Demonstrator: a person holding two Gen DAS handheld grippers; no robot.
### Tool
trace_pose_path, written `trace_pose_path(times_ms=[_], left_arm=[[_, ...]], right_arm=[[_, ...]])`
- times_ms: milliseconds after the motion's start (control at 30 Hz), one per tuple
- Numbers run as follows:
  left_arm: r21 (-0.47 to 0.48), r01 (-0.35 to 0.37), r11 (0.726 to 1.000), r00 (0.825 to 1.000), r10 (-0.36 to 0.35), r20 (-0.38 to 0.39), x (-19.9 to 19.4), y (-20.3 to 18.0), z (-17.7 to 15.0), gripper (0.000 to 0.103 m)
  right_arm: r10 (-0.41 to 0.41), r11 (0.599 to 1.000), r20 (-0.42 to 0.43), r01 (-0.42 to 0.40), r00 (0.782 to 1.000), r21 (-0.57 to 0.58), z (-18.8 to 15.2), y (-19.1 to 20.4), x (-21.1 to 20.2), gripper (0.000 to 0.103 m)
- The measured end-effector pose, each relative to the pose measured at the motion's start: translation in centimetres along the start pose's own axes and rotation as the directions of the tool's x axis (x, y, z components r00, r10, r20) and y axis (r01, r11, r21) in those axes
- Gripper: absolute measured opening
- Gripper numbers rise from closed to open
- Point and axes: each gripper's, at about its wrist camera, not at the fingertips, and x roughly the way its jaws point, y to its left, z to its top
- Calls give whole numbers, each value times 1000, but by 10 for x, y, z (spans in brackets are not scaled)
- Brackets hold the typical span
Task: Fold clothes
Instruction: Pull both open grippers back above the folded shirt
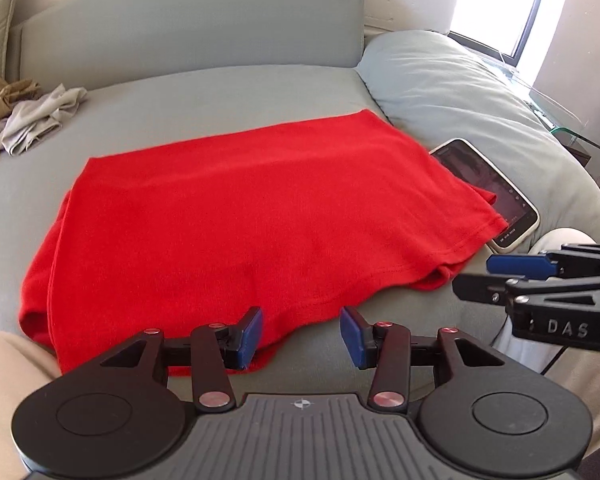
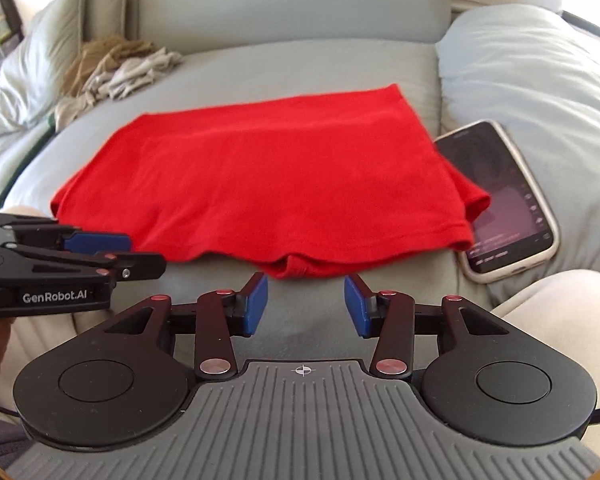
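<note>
A red garment [image 1: 252,216] lies folded into a flat rectangle on the grey sofa seat [image 1: 204,92]; it also shows in the right wrist view [image 2: 272,184]. My left gripper [image 1: 302,338] is open and empty, its blue pads just above the garment's near edge. My right gripper [image 2: 306,306] is open and empty, just short of the garment's near right corner. Each gripper shows side-on in the other's view, the right gripper [image 1: 476,276] at the right and the left gripper [image 2: 140,256] at the left.
A phone [image 2: 500,200] with a lit screen lies right of the garment, partly under its edge. A grey pillow [image 1: 460,88] sits at the right. A heap of beige and brown clothes [image 1: 24,116] lies at the far left. The person's knees flank the near edge.
</note>
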Motion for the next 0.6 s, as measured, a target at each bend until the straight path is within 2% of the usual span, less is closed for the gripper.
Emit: trace_pose_path(times_ms=[600], left_arm=[[-53, -17, 998, 1000, 18, 9, 1, 12, 0, 49]], right_arm=[[-18, 1000, 20, 18, 1000, 3, 4, 1, -2, 53]])
